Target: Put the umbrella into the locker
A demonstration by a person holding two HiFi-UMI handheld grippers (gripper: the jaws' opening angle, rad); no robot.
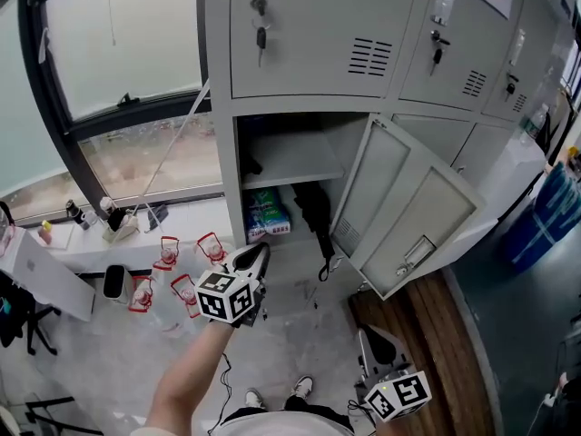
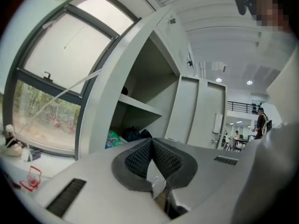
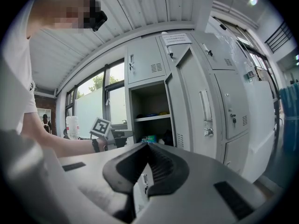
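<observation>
Two grippers face an open locker (image 1: pixel 221 153), each with its jaws pressed together and nothing between them. The left gripper (image 1: pixel 257 252) is held out in front of the lower compartment. The right gripper (image 1: pixel 370 339) sits lower in the head view, nearer the person, below the swung-out door (image 1: pixel 408 207). The umbrella (image 1: pixel 313 209), black and folded, is inside the lower compartment under the shelf (image 1: pixel 290 157), just beside a green-and-blue packet (image 1: pixel 267 214) on its left; a strap hangs down from it. The umbrella is apart from both grippers: it lies beyond the left gripper's tips and to their right, and well apart from the right gripper.
</observation>
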